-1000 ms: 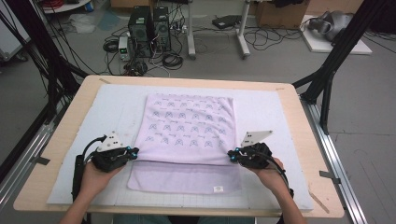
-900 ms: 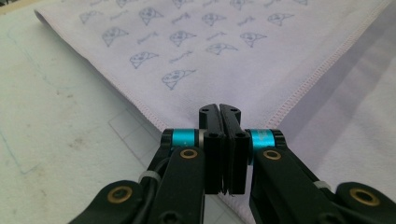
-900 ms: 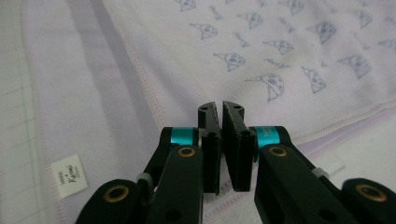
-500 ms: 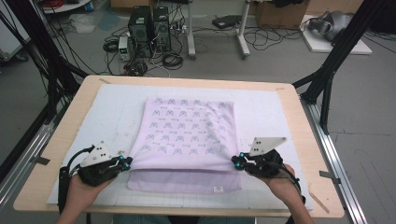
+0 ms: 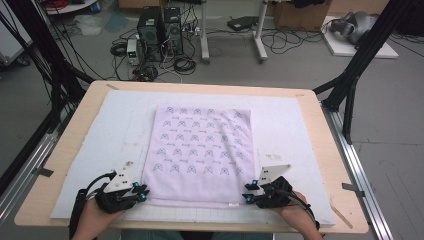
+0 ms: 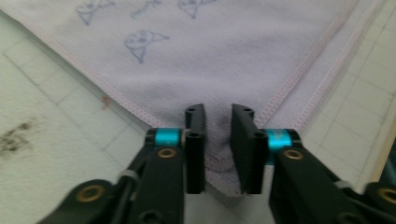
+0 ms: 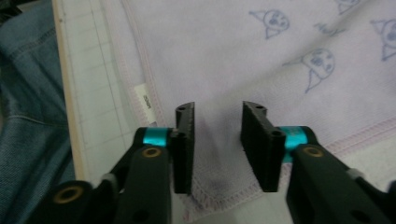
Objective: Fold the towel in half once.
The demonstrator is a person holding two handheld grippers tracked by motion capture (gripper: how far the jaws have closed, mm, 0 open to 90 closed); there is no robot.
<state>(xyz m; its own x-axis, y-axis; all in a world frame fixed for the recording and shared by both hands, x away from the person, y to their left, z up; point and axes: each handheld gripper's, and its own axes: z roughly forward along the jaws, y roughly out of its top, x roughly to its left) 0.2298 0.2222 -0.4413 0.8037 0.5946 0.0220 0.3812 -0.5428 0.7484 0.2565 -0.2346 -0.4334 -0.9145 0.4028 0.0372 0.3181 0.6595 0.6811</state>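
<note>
Both grippers have come down toward the near edge of the table (image 5: 65, 155) since a second ago, and the lavender cloth (image 5: 202, 155), folded over, now lies flat on the white mat (image 5: 280, 125). From the high view I see my left gripper (image 5: 141, 193) at the cloth's near left corner and my right gripper (image 5: 246, 192) at its near right corner. Along the left gripper (image 6: 218, 149), the jaws have just been opening; the cloth's corner (image 6: 224, 154) lies between them, unpressed. Along the right gripper (image 7: 218, 147), the jaws have just parted wider over the hemmed corner (image 7: 219, 186), pads clear of it, a small label (image 7: 142, 101) just beside
</note>
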